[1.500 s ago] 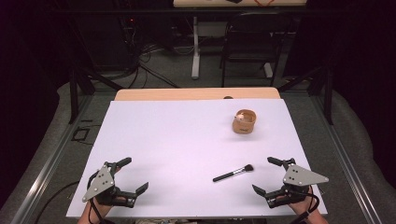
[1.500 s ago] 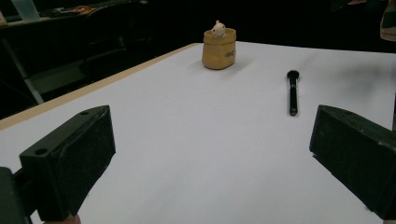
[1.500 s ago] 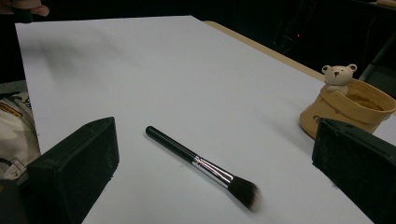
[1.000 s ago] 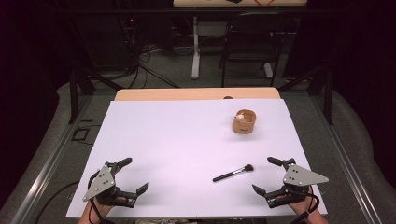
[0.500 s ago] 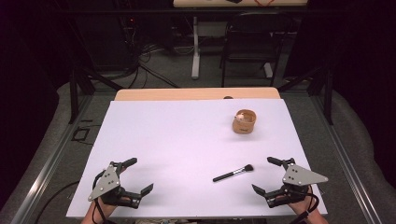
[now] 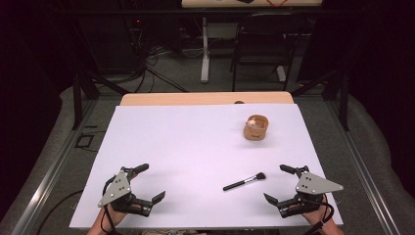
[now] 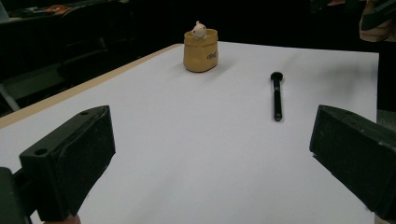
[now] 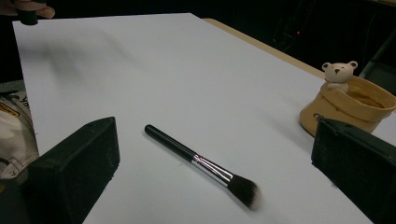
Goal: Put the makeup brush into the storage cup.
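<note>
Two hand-held grippers rest at the near edge of a white worktop [image 6: 195, 142]. The right gripper [image 6: 288, 184] has its jaws spread wide and grasps nothing; the left gripper [image 6: 152, 182] is likewise spread wide and empty. A makeup brush [image 6: 244, 181] (black handle, silver ferrule, dark bristle head) lies flat on the worktop between the two grippers, near the right gripper and well apart from the left one. In the right gripper view the makeup brush [image 8: 202, 165] lies just ahead of the jaws and in line with the gap between them, set at a slant: its handle end points toward the left jaw, its bristles toward the right jaw, and it touches neither. In the left gripper view the makeup brush [image 7: 276, 95] lies farther ahead, nearer the right jaw, with its bristle end pointing away from the gripper. A tan sack-shaped holder [image 6: 256, 128] with a small bear figure at its rim stands upright beyond the brush, ahead of the right gripper and apart from both the brush and the grippers (in the right gripper view it sits just behind the right jaw).
</note>
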Demonstrator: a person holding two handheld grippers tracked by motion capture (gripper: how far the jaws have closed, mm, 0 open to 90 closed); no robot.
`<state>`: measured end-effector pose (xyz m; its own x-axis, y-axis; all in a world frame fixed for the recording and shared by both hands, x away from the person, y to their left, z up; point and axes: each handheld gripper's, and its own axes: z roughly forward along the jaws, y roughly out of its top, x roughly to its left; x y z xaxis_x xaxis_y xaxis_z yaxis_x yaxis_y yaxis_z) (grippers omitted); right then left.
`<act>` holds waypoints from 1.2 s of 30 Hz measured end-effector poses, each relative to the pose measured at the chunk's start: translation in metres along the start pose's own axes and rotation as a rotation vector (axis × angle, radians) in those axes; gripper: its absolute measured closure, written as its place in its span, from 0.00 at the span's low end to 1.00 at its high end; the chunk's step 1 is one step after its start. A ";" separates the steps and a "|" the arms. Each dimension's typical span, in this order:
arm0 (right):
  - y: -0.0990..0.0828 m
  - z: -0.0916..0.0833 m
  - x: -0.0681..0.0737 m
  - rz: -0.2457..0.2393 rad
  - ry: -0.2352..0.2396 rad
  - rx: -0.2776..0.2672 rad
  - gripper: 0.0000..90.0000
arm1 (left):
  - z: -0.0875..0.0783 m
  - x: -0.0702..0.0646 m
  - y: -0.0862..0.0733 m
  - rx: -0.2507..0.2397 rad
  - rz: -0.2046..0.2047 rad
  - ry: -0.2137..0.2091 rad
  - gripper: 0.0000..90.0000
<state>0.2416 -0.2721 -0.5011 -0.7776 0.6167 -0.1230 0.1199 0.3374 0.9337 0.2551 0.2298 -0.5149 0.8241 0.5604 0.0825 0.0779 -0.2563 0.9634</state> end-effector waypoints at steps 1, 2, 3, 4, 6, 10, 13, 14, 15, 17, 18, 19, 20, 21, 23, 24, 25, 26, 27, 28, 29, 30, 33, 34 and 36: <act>0.000 0.000 0.000 0.001 0.000 -0.001 0.01 | 0.001 0.000 0.000 -0.001 0.001 -0.002 0.00; 0.000 0.000 0.000 0.001 0.000 0.000 0.01 | 0.002 0.000 0.001 -0.003 -0.001 -0.007 0.00; 0.000 0.000 0.000 0.000 0.000 0.000 0.01 | 0.003 0.000 0.001 -0.004 0.000 -0.007 0.00; 0.000 0.000 0.000 0.001 0.001 0.001 0.01 | 0.004 0.001 0.001 -0.006 -0.001 -0.007 0.00; 0.000 0.000 0.000 0.002 0.000 0.002 0.01 | 0.005 0.001 0.002 -0.010 -0.002 -0.008 0.00; 0.000 0.000 0.000 0.003 0.000 0.005 0.01 | 0.009 0.001 0.002 -0.013 0.002 -0.017 0.00; 0.000 0.000 0.000 0.004 -0.001 0.007 0.01 | 0.011 0.001 0.003 -0.016 0.001 -0.023 0.00; 0.000 0.000 0.000 0.004 -0.001 0.008 0.01 | 0.012 0.001 0.003 -0.014 0.002 -0.026 0.00; 0.000 0.000 0.000 0.005 0.000 0.008 0.01 | 0.013 0.001 0.004 -0.017 0.001 -0.029 0.00; 0.000 0.001 0.000 0.005 0.000 0.009 0.01 | 0.015 0.002 0.004 -0.019 0.002 -0.031 0.00; 0.000 0.001 0.000 0.006 0.000 0.010 0.01 | 0.016 0.002 0.005 -0.019 0.001 -0.034 0.00; 0.000 0.001 0.000 0.005 -0.001 0.010 0.01 | 0.017 0.002 0.005 -0.019 0.003 -0.035 0.00; 0.000 0.001 0.000 0.005 -0.001 0.011 0.01 | 0.018 0.002 0.005 -0.018 0.005 -0.034 0.00; 0.000 0.001 0.000 0.005 0.000 0.013 0.01 | 0.019 0.002 0.006 -0.015 0.005 -0.043 0.00; -0.001 0.001 -0.001 0.005 0.001 0.012 0.01 | 0.021 0.001 0.006 -0.015 0.006 -0.042 0.00; 0.000 0.001 0.000 0.005 0.000 0.013 0.01 | 0.022 0.002 0.006 -0.018 0.006 -0.050 0.00; 0.000 0.001 0.000 0.004 0.000 0.014 0.01 | 0.022 0.002 0.007 -0.019 0.009 -0.048 0.00; -0.001 0.001 0.000 0.005 0.001 0.013 0.01 | 0.024 0.002 0.007 -0.022 0.006 -0.048 0.00; -0.001 0.001 0.000 0.005 0.001 0.014 0.01 | 0.025 0.002 0.007 -0.022 0.007 -0.051 0.00; -0.001 0.001 0.000 0.005 -0.001 0.015 0.01 | 0.026 0.002 0.008 -0.022 0.007 -0.055 0.00; -0.001 0.001 0.000 0.005 0.000 0.015 0.01 | 0.027 0.002 0.008 -0.023 0.008 -0.054 0.00; -0.001 0.001 0.000 0.005 -0.001 0.015 0.01 | 0.029 0.002 0.009 -0.024 0.009 -0.059 0.00; -0.001 0.001 0.000 0.005 -0.002 0.016 0.01 | 0.034 0.002 0.010 -0.021 0.017 -0.070 0.00; -0.001 0.001 0.000 0.005 -0.002 0.016 0.01 | 0.035 0.001 0.010 -0.021 0.018 -0.070 0.00; -0.001 0.001 0.000 0.005 -0.002 0.017 0.01 | 0.039 0.000 0.011 -0.021 0.022 -0.082 0.00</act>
<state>0.2425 -0.2719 -0.5019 -0.7756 0.6199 -0.1188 0.1346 0.3463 0.9284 0.2780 0.1968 -0.5139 0.8686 0.4884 0.0835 0.0482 -0.2510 0.9668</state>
